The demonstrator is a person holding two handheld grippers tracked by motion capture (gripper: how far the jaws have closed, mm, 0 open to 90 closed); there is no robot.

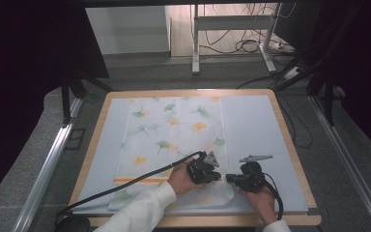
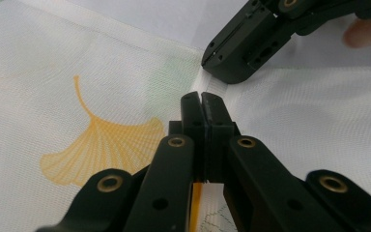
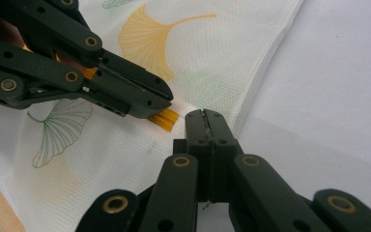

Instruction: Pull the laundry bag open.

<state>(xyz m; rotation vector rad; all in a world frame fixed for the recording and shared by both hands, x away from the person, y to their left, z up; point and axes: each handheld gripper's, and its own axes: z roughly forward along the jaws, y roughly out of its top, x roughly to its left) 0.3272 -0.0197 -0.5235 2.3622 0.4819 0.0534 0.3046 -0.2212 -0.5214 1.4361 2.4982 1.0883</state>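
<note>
Cloth [image 1: 174, 145] edge between left tongs [image 1: 217, 176] and right tongs [image 1: 229, 178], both closed.

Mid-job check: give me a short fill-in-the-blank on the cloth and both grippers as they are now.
1. The cloth is printed with ginkgo ____ in green and orange.
2. The jaws of the left gripper are ____.
3. The right gripper sits at the cloth's ____ edge in the high view.
4. The stripe across the cloth near the person is ____ in colour.

Missing words: leaves; shut; right; orange
</note>
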